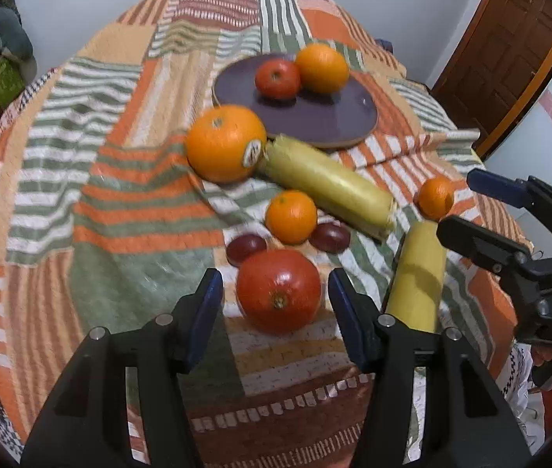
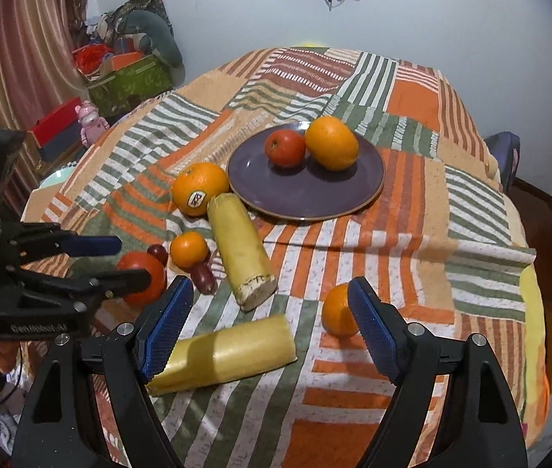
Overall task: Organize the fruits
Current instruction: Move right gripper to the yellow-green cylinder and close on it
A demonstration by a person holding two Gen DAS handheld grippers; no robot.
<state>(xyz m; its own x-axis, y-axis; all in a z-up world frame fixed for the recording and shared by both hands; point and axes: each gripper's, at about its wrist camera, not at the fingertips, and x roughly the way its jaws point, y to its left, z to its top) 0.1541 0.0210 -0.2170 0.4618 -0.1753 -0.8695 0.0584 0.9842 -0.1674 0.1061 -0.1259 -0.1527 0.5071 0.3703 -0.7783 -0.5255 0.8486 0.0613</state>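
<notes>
A patchwork cloth [image 2: 412, 234] of orange, green and white stripes covers the table; its edges are cut off by the lens. A purple plate [image 2: 307, 195] holds a tomato [image 2: 284, 148] and an orange [image 2: 331, 143]. The left gripper [image 1: 276, 292] is spread wide around a big tomato [image 1: 278, 290] without touching it. The right gripper [image 2: 270, 312] is also wide; a yellow roll [image 2: 229, 351] lies partly behind one finger, a small orange [image 2: 336, 310] partly behind the other. A stickered orange [image 2: 200, 188], a second roll [image 2: 243, 251] and dark plums [image 1: 328, 236] lie loose nearby.
</notes>
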